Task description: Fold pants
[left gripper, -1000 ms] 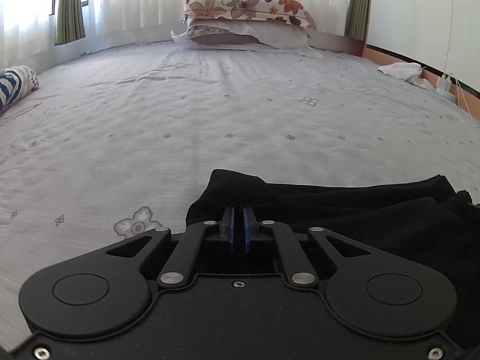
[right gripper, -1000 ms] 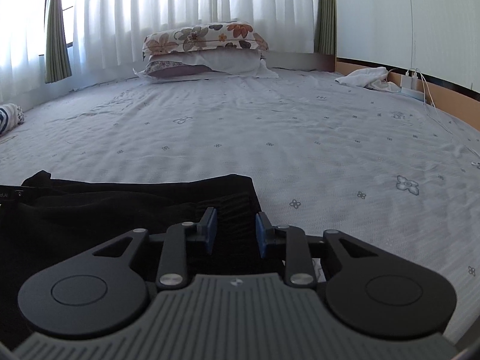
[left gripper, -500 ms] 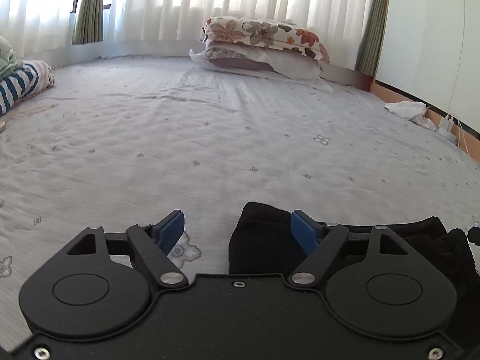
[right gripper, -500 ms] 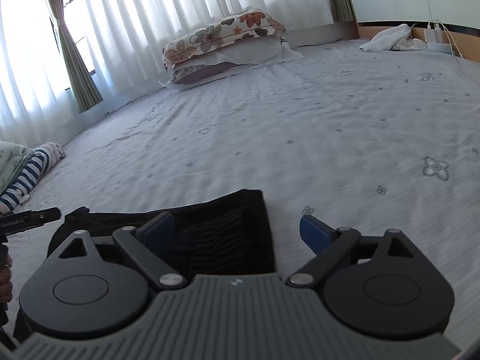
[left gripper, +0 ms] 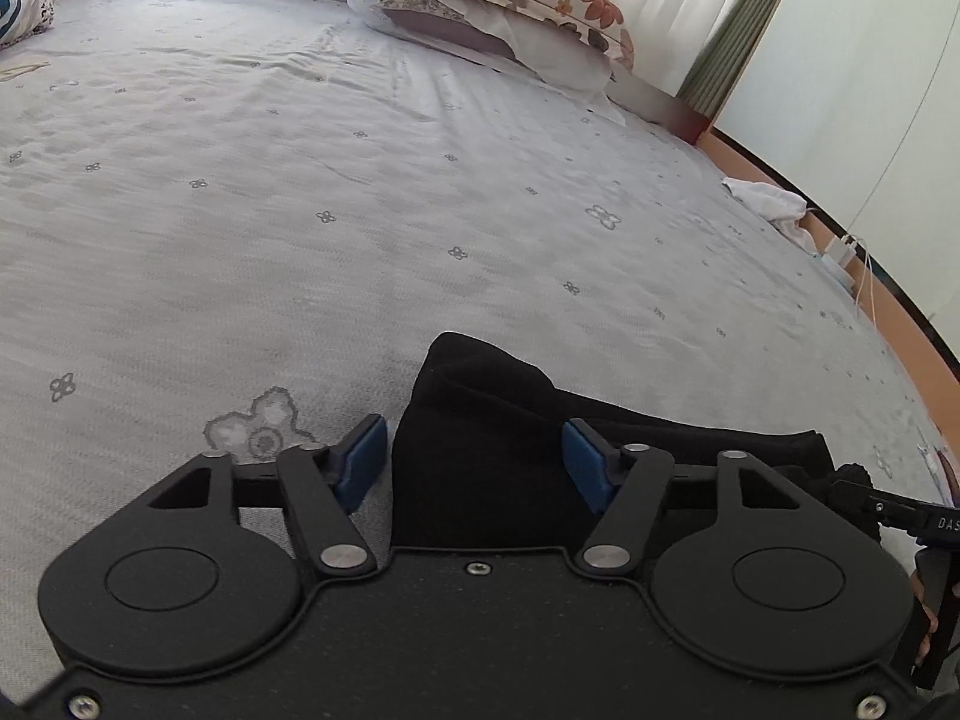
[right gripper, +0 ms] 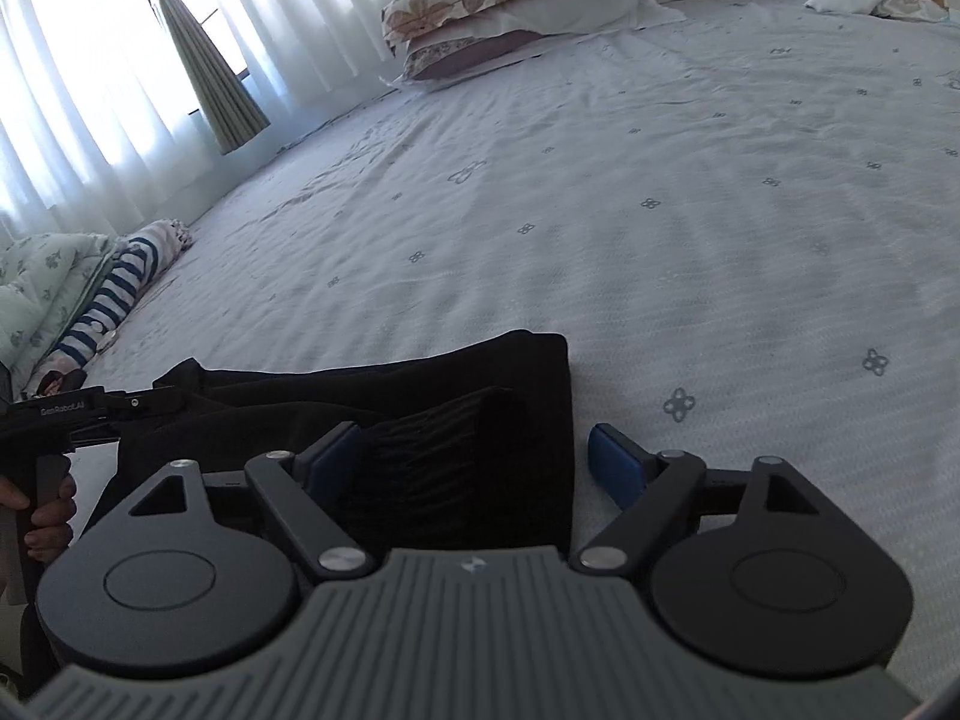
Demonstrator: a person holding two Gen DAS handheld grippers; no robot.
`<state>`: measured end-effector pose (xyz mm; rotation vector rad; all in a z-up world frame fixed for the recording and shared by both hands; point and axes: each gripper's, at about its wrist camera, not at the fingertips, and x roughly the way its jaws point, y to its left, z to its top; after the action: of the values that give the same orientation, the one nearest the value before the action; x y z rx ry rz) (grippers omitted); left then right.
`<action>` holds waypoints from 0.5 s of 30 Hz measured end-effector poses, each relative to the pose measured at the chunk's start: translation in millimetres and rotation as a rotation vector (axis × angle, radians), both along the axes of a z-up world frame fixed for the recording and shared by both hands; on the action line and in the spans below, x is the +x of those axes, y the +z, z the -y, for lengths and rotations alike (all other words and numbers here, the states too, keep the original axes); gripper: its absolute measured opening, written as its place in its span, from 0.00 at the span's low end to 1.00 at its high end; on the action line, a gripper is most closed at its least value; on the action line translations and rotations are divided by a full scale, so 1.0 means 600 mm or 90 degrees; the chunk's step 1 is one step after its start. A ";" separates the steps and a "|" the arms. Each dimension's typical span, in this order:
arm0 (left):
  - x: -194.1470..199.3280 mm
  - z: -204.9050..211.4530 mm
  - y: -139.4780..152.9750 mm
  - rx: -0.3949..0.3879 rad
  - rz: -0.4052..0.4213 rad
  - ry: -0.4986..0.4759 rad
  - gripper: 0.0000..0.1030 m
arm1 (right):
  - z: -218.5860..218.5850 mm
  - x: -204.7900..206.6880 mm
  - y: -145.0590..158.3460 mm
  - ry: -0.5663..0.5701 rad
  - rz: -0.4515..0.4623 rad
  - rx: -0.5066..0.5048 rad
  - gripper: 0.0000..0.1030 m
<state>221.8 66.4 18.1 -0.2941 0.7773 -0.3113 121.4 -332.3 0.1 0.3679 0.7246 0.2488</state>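
The black folded pants lie on the grey bedsheet close in front of both grippers. My left gripper straddles their left corner; its jaws are closing, and the blue pads stand off the cloth. At the other end of the pants, my right gripper is wider apart and also closing, with the ribbed end between its blue pads but not pressed. The left gripper's body and the hand that holds it show at the right wrist view's left edge.
Stacked floral pillows lie at the bed's far end below white curtains. A striped garment and a quilt sit at the left side. A white cloth and charger cables lie by the wooden bed edge.
Both grippers let go of the pants: jaws went from pinched on the cloth to wide apart, then narrowed a little. Both views swung and tilted, and the pants stayed flat on the bed.
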 end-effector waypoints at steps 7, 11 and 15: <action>-0.026 0.014 0.023 0.023 0.067 0.025 0.13 | 0.003 0.002 0.008 -0.025 -0.019 0.069 0.38; -0.031 0.021 0.044 0.030 0.095 0.026 0.13 | 0.007 0.000 0.018 -0.063 -0.011 0.110 0.29; -0.024 0.030 0.062 0.047 0.120 0.031 0.12 | 0.000 0.010 0.033 -0.073 0.009 0.099 0.28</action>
<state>207.2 48.6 55.1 -0.2109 0.5941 -0.2593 127.5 -332.1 20.1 0.5528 0.6697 0.1996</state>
